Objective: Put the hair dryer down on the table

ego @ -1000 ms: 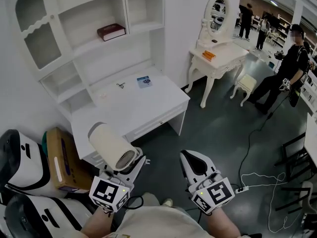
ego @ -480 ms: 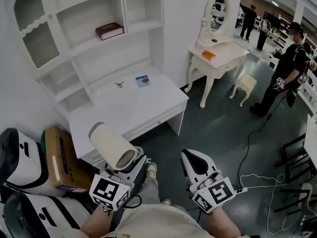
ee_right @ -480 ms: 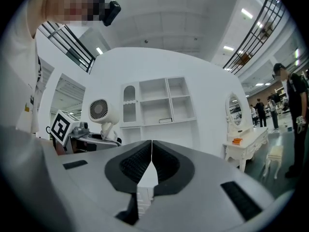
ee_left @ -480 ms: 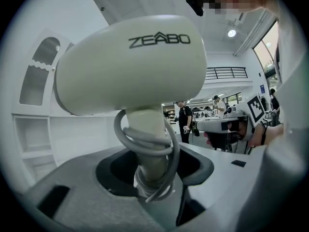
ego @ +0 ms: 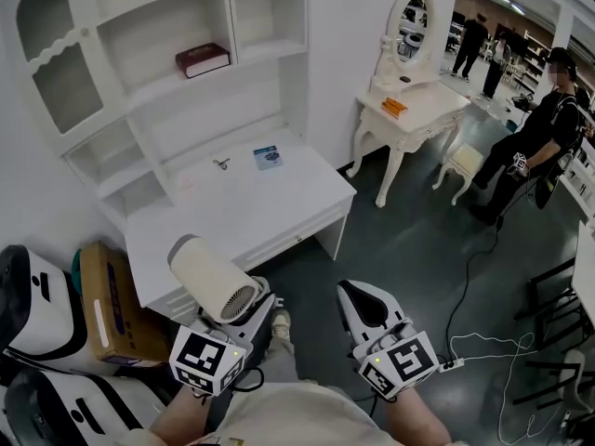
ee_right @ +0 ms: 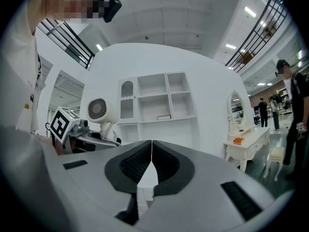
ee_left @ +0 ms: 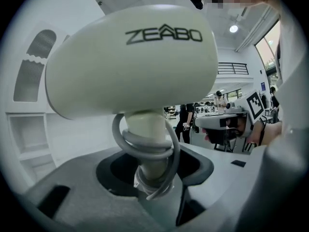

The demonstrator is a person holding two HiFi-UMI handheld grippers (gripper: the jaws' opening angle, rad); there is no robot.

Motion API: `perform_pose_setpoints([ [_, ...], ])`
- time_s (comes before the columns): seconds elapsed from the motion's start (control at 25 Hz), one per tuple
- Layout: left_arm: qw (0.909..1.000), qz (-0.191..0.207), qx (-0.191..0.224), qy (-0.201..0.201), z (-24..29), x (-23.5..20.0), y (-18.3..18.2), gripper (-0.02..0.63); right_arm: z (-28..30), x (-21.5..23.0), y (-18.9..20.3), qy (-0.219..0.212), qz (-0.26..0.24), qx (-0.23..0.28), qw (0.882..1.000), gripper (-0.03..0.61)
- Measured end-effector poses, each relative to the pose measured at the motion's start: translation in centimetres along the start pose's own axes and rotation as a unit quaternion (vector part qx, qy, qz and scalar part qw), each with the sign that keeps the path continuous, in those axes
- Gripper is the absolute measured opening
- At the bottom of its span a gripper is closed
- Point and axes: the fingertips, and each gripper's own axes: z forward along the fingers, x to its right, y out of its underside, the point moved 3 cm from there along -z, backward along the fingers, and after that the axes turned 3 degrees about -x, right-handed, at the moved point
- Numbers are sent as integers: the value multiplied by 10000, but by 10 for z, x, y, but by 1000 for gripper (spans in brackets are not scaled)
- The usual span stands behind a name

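Note:
A cream hair dryer (ego: pixel 212 280) with a round barrel stands above my left gripper (ego: pixel 249 307), just off the front edge of the white desk (ego: pixel 279 198). In the left gripper view the hair dryer (ee_left: pixel 130 62) fills the frame. Its handle has a grey cord wound round it, and the left gripper (ee_left: pixel 152 170) is shut on that handle. My right gripper (ego: pixel 363 303) hangs over the dark floor to the right, shut and empty. In the right gripper view the right gripper (ee_right: pixel 151 166) has its pads together, and the hair dryer (ee_right: pixel 100 111) shows at the left.
A dark red book (ego: pixel 203 59) lies on the hutch shelf. A small blue card (ego: pixel 268 156) and a dark clip (ego: pixel 220 163) lie on the desk. Nearby are a vanity table (ego: pixel 409 110), a stool (ego: pixel 465 159), a cardboard box (ego: pixel 107 305), a floor cable (ego: pixel 483 337) and a person (ego: pixel 539 137).
Both grippers keep their hold and place. The desk has drifted slightly left in the head view. A shoe has come into view below, and the person at the right has shifted.

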Motion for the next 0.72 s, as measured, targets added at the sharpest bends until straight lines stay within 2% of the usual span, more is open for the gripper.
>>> perform_pose_setpoints([
  [0.36, 9998, -117, -110, 87, 50, -51, 4, 219, 65, 36, 6, -14, 72, -160, 9998, 20],
  [0.72, 9996, -137, -63, 219, 109, -125, -11, 219, 151, 75, -8, 78, 55, -233, 9997, 20],
])
